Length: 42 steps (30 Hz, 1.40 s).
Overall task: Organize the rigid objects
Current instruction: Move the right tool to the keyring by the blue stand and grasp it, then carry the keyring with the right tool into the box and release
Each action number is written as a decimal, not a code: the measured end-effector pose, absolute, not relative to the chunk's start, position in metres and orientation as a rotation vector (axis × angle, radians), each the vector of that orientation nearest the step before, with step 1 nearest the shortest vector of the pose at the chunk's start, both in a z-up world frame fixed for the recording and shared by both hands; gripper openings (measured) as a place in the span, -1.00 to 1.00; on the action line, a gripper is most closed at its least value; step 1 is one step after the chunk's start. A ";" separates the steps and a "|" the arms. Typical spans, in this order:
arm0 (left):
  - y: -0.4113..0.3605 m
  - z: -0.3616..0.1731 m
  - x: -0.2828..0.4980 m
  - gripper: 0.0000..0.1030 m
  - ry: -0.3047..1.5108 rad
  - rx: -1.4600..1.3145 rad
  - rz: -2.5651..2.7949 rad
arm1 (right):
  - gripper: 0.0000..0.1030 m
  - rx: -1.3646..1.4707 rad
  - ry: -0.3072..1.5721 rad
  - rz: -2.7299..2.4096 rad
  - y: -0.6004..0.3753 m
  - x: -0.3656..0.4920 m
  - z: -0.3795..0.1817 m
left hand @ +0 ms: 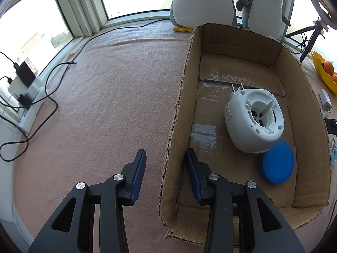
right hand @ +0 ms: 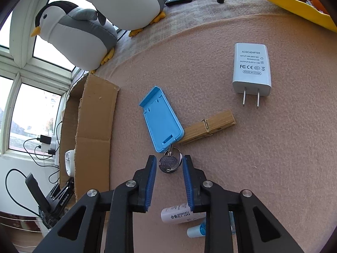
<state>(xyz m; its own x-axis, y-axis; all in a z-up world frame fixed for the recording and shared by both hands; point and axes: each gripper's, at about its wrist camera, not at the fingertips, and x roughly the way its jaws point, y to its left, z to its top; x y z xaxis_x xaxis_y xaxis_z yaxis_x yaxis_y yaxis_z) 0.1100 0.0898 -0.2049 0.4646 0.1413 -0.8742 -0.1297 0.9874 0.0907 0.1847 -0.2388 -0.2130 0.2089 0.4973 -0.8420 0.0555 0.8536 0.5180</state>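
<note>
A cardboard box (left hand: 299,97) lies on the pink cloth and holds a white plug-in device (left hand: 252,118) and a blue round lid (left hand: 277,164). My left gripper (left hand: 166,158) is open and empty, straddling the box's left wall. My right gripper (right hand: 169,164) is open around a dark round key tag on a ring (right hand: 169,163), which hangs from a blue plastic phone stand (right hand: 162,120). A wooden clothespin (right hand: 208,126) lies beside the stand. A white AC adapter (right hand: 251,69) lies farther right. The box (right hand: 94,126) shows on the left in the right wrist view.
Two plush penguins (left hand: 202,2) stand by the window behind the box. Black cables (left hand: 52,97) and chargers (left hand: 25,73) lie at the left. A yellow fruit tray (left hand: 324,71) is at the right. Small white tubes (right hand: 181,215) lie under my right gripper.
</note>
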 end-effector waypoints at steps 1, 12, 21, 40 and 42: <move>0.090 -0.205 0.110 -0.27 1.075 0.012 0.166 | -0.60 0.493 1.339 0.323 -0.238 0.185 -0.214; 0.090 -0.205 0.110 -0.27 1.075 0.013 0.166 | -0.90 0.441 1.340 0.304 -0.234 0.187 -0.215; 0.089 -0.205 0.110 -0.27 1.074 0.012 0.166 | -0.95 0.393 1.305 0.308 -0.232 0.182 -0.204; 0.090 -0.205 0.109 -0.27 1.074 0.011 0.166 | -0.96 0.293 1.247 0.325 -0.223 0.168 -0.182; 0.090 -0.205 0.109 -0.27 1.074 0.011 0.166 | -0.96 0.282 1.228 0.338 -0.221 0.165 -0.173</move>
<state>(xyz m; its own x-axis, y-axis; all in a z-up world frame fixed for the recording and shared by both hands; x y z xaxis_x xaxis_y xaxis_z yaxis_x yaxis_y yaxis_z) 0.1094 0.0896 -0.2052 0.4658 0.1406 -0.8737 -0.1301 0.9874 0.0895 0.1649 -0.2209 -0.1725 0.2975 0.4000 -0.8669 -0.0997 0.9160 0.3885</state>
